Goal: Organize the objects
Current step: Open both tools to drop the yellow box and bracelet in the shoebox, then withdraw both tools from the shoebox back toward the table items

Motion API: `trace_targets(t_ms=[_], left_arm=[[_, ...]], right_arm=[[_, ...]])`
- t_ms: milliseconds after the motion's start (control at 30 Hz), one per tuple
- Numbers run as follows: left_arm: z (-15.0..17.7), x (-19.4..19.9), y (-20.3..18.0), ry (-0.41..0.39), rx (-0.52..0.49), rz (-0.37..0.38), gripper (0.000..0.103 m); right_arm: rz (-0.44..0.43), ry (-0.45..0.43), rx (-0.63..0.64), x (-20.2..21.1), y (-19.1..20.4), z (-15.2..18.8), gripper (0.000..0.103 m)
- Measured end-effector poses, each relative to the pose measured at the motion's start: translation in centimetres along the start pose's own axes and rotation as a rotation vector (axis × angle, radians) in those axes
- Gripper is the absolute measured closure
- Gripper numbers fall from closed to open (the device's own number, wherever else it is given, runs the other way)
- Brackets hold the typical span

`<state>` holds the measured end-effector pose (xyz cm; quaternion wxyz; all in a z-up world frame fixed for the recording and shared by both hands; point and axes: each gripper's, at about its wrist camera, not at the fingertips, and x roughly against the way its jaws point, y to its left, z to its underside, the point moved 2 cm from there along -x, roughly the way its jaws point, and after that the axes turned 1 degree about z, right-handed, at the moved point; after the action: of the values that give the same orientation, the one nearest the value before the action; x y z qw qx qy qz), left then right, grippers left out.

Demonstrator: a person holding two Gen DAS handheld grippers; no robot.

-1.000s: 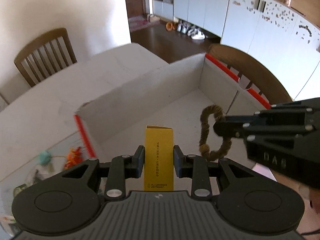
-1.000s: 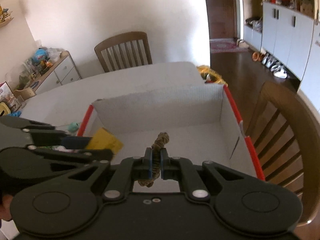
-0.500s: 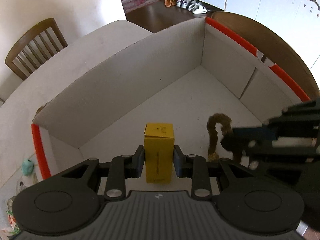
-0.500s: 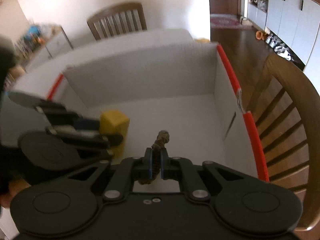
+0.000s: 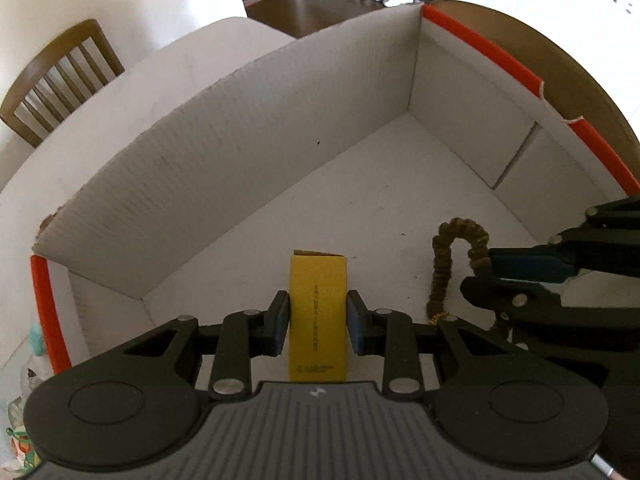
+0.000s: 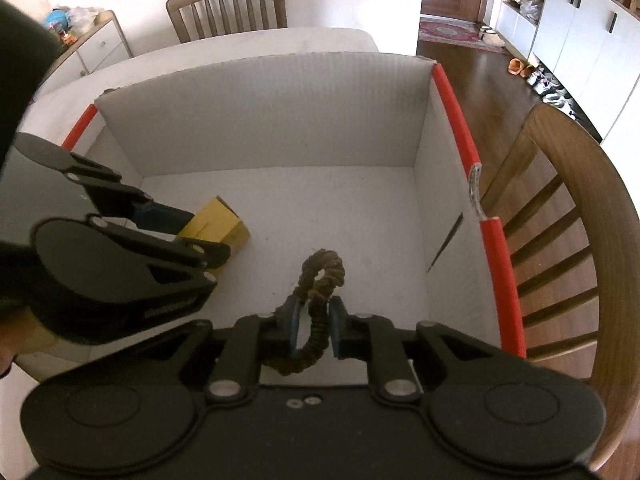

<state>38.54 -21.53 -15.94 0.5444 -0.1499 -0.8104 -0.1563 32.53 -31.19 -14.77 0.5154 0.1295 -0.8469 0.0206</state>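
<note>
A white cardboard box (image 5: 240, 152) with red-edged rims stands on the table; it also shows in the right wrist view (image 6: 280, 120). My left gripper (image 5: 318, 322) is shut on a small yellow box (image 5: 318, 304), held low inside the cardboard box near its floor; the yellow box (image 6: 218, 220) shows in the right wrist view too. My right gripper (image 6: 314, 326) has its jaws slightly parted around a brown scrunchie (image 6: 320, 280), which hangs between the pads over the box floor. The scrunchie (image 5: 444, 256) and right gripper (image 5: 520, 276) appear at the right of the left wrist view.
Wooden chairs stand at the far side (image 6: 226, 4) and at the right (image 6: 560, 220) of the white table (image 5: 120, 92). Small toys (image 5: 34, 336) lie on the table left of the box. A white drawer unit (image 6: 96, 44) stands far left.
Both grippers have moved forward and down into the cardboard box with their objects. The right gripper's jaws have parted slightly around the scrunchie.
</note>
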Motion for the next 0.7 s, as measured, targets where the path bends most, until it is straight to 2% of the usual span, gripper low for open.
trace_targets(t_ms=[267,300,367,433,700], left_arm=[[-0.2,-0.1,0.2,0.009,0.0,0.005,0.073],[-0.2,-0.1,0.3,0.01,0.002,0.004,0.071],[-0.2,0.1,0.3,0.002,0.004,0.004,0.053],[-0.2,0.4,0.4,-0.017,0.007,-0.002,0.043],[-0.1,2.4,0.3,-0.066,0.032,0.011,0.042]], right_arm=[[-0.012,-0.009,-0.01,0.5,-1.0,0.2,0.077],[-0.014,-0.011,-0.01,0.6,-1.0,0.2,0.075],[-0.018,-0.019,-0.01,0.9,-1.2,0.2,0.071],[-0.021,-0.026,-0.012,1.2,-1.3,0.3,0.069],[-0.044,-0.057,-0.006,2.9,-0.8,0.5,0.064]])
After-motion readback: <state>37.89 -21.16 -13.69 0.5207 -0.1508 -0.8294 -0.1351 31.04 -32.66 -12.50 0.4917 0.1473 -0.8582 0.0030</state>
